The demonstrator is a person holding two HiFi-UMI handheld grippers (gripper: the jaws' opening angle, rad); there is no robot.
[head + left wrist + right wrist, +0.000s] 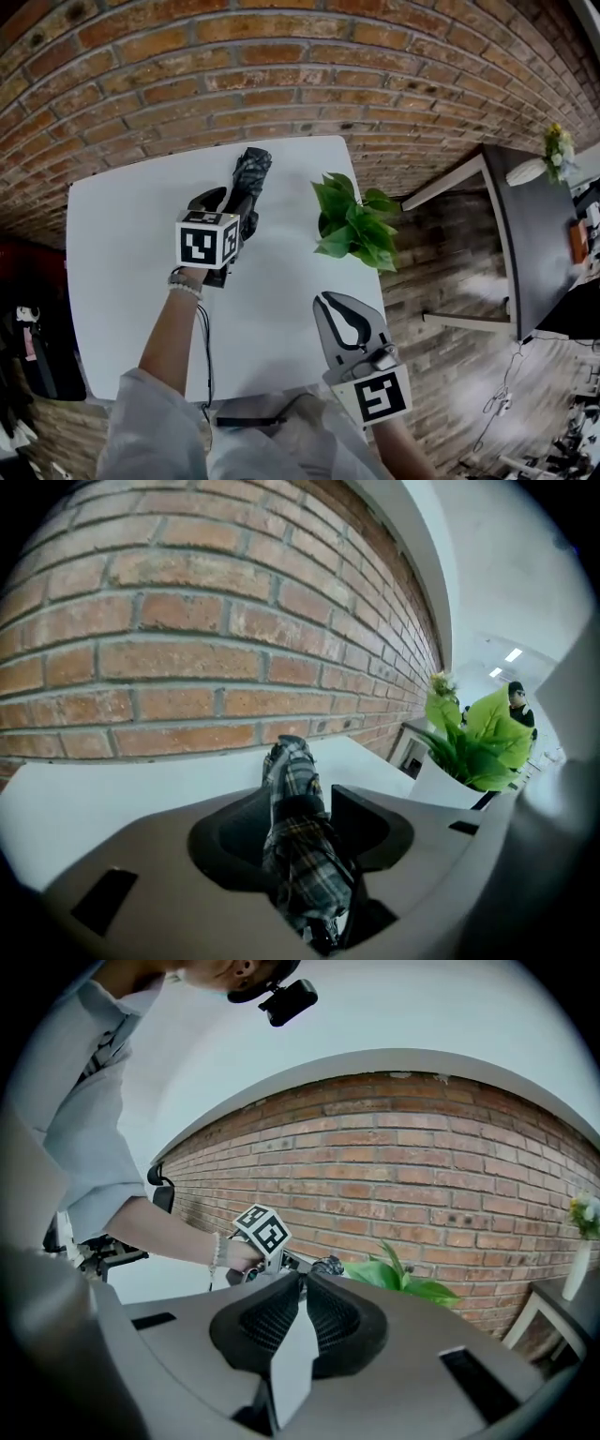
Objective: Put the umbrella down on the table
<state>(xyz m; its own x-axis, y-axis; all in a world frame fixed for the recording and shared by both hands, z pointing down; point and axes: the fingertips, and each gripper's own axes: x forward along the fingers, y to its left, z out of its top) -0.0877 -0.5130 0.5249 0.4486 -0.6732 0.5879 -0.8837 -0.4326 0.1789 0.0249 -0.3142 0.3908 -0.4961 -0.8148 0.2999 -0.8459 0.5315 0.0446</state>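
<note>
Umbrella (295,836), folded plaid, pinched in left gripper (234,204) above table (122,244) near brick wall. Right gripper (303,1277) pressed together, empty. Prob light, soft fabric w/ stiff core; grip mid-body by strap.

The umbrella (298,846) is a dark plaid of black, grey and white with thin yellow lines. The table (122,244) is plain white. The wall (281,75) is red-brown brick with pale mortar. The plant (354,225) is bright green, its pot (441,785) white. The left gripper (300,803) and right gripper (302,1283) are grey with black pads.
</note>
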